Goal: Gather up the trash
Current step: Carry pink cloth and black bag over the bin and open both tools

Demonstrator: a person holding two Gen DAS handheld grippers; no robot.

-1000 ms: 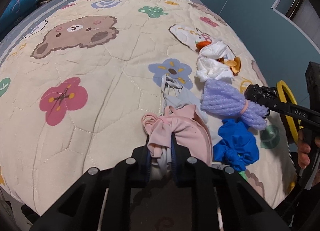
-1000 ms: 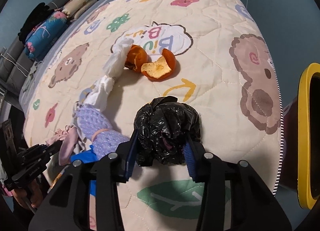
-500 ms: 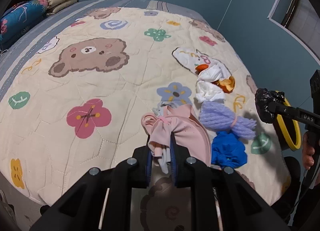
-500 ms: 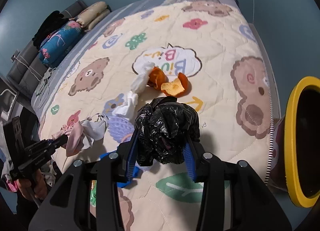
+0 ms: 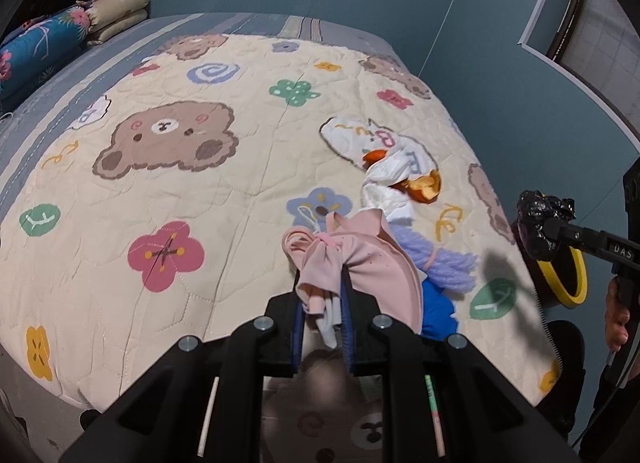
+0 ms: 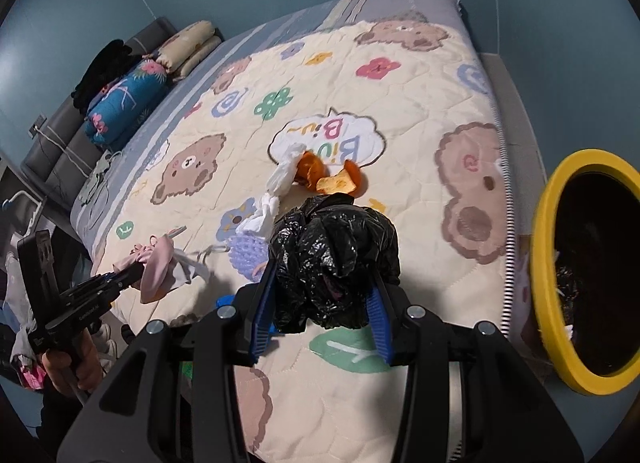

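Note:
My left gripper [image 5: 322, 295] is shut on a pink and grey cloth bundle [image 5: 352, 259] and holds it above the bed's near edge; it also shows in the right wrist view [image 6: 158, 263]. My right gripper [image 6: 322, 299] is shut on a crumpled black plastic bag [image 6: 334, 263], held above the bed beside the yellow-rimmed bin [image 6: 540, 263]. The bag also shows in the left wrist view [image 5: 540, 223]. Orange peels [image 6: 332, 179], white tissues [image 6: 280, 183], a purple yarn bundle [image 5: 440, 263] and a blue cloth [image 5: 438, 311] lie on the quilt.
The bed has a cartoon bear quilt [image 5: 168, 191]. Folded bedding and pillows [image 5: 60, 35] lie at the head. The yellow-rimmed bin [image 5: 576, 275] stands off the bed's right side, dark inside. Teal walls surround the bed.
Both grippers have risen and pulled back from the bed with their loads. The pink cloth has lifted off the quilt. The black bag has moved toward the yellow bin.

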